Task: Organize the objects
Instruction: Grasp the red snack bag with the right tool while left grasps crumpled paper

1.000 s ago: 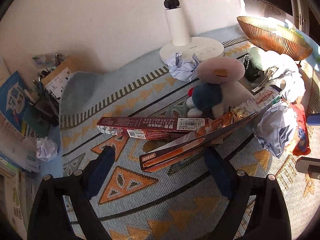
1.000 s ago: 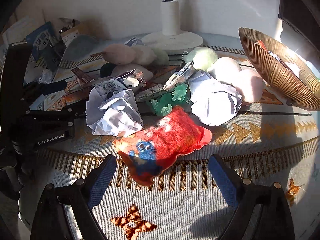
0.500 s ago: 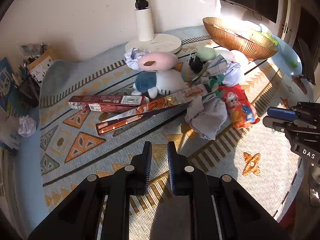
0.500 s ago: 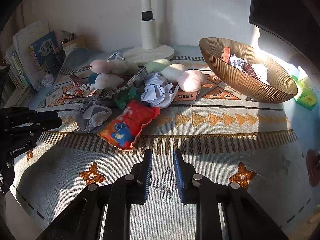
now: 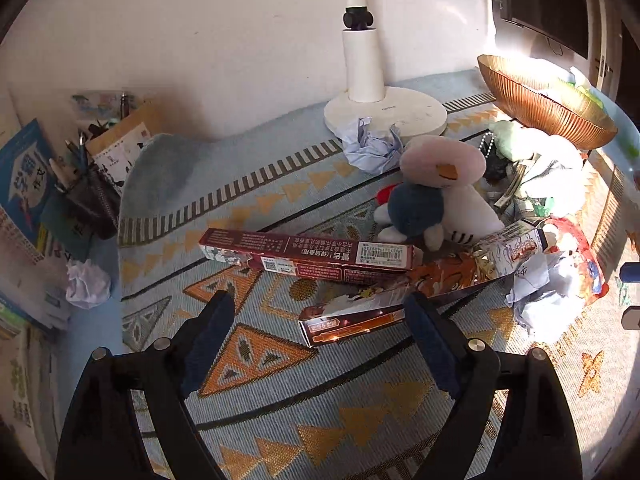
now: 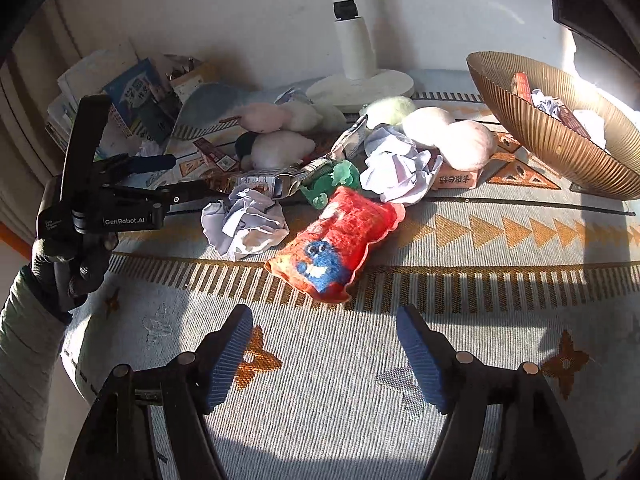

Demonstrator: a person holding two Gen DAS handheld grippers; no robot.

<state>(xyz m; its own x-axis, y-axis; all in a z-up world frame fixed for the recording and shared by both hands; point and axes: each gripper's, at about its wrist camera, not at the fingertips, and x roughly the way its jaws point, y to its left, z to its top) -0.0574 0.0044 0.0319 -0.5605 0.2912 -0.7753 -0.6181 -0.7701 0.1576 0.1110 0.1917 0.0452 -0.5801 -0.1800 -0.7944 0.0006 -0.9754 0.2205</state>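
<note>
On the patterned rug both grippers hang with nothing in them: the left gripper and right gripper have just been opening, jaws apart. "GenRobot.AI" reads on the left one's side, only in the right view. That view also shows the bowl's insides; the left view shows the long red box with barcode, lying by the plush toy.

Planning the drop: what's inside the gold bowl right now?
In the gold bowl: crumpled paper, a red box, and another box. The near wall hides the bottom, so anything lower is unseen.
</note>
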